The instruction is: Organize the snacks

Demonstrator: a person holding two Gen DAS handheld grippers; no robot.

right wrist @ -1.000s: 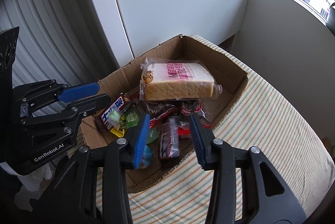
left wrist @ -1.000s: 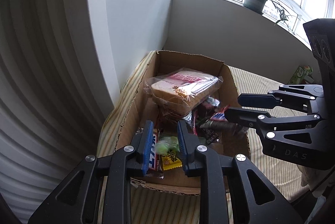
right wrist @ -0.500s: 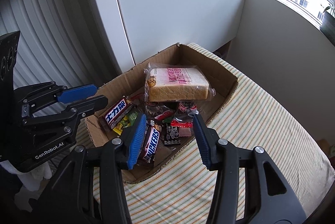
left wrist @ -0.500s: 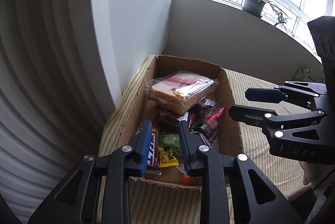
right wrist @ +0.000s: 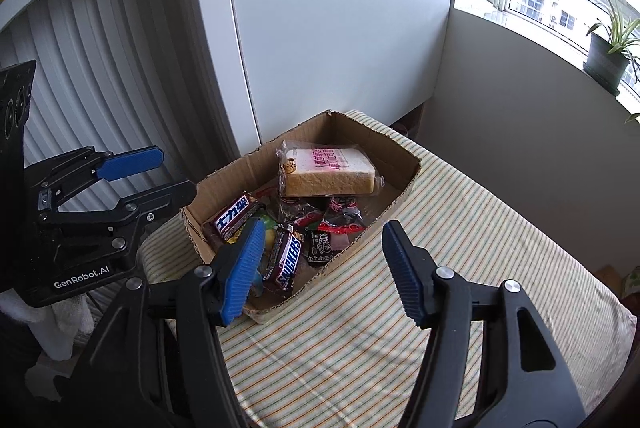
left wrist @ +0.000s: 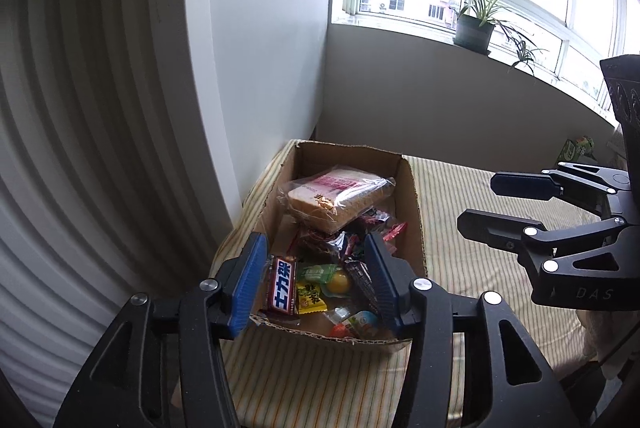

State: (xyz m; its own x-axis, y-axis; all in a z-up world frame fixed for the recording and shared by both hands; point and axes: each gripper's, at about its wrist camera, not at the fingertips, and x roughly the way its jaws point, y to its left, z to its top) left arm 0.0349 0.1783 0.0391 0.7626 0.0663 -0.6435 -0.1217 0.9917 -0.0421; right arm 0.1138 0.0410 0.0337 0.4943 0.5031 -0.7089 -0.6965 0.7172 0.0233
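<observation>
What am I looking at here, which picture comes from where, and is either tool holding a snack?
These are two hand-held clamps, each with a camera looking along its fingers. One picture looks past the left tool, the other past the right tool. Both hang above a cardboard box on a striped cloth. In the box lie bagged bread, a Snickers bar and other small sweets. Both tools' jaws have just been opening, nothing is gripped between them.
</observation>
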